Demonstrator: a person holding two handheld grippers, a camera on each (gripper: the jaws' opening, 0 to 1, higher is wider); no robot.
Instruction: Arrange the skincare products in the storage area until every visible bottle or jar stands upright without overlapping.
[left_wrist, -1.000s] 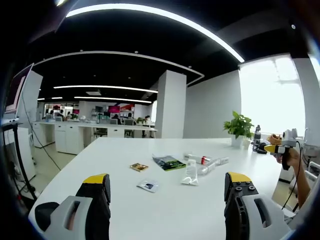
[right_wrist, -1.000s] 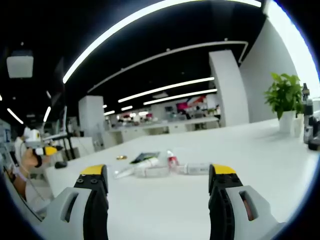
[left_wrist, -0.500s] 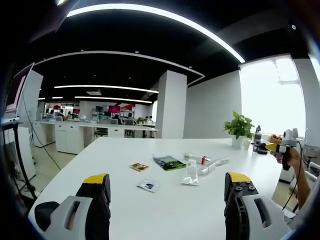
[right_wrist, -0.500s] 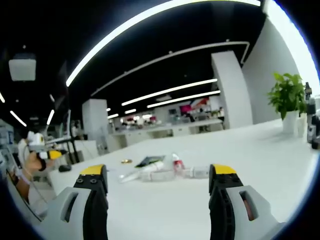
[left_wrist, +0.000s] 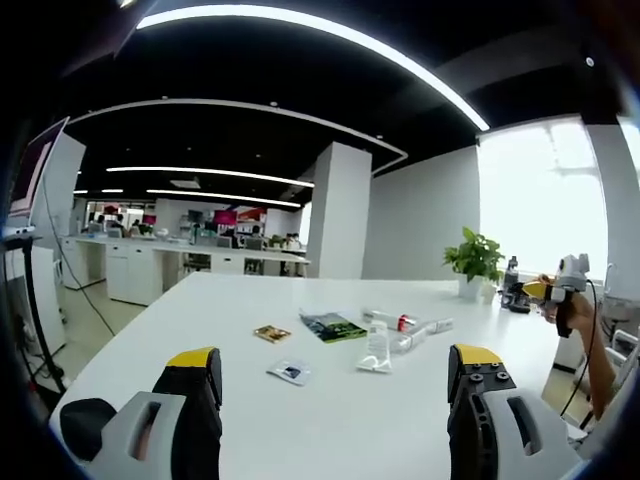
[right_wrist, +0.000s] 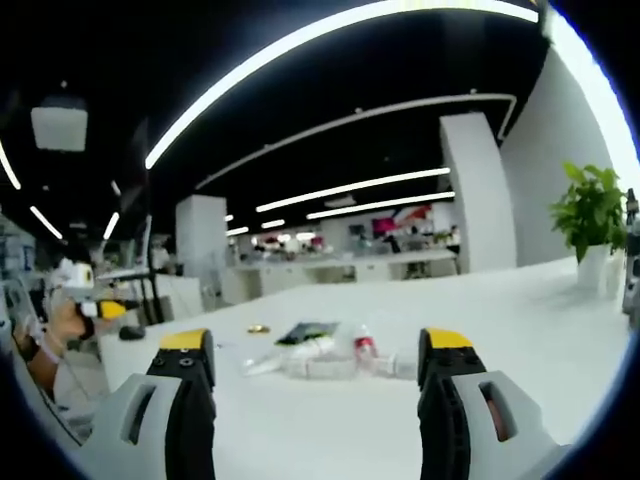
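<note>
your left gripper (left_wrist: 335, 385) was released above the white table (left_wrist: 330, 420); the tubes (left_wrist: 400, 335) lay ahead of it, slightly right; your right gripper (right_wrist: 312, 375) was released too, tubes just ahead between its jaws.

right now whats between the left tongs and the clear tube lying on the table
In the left gripper view, bare white table between the left tongs and the clear tube; a small sachet sits off to the side.
</note>
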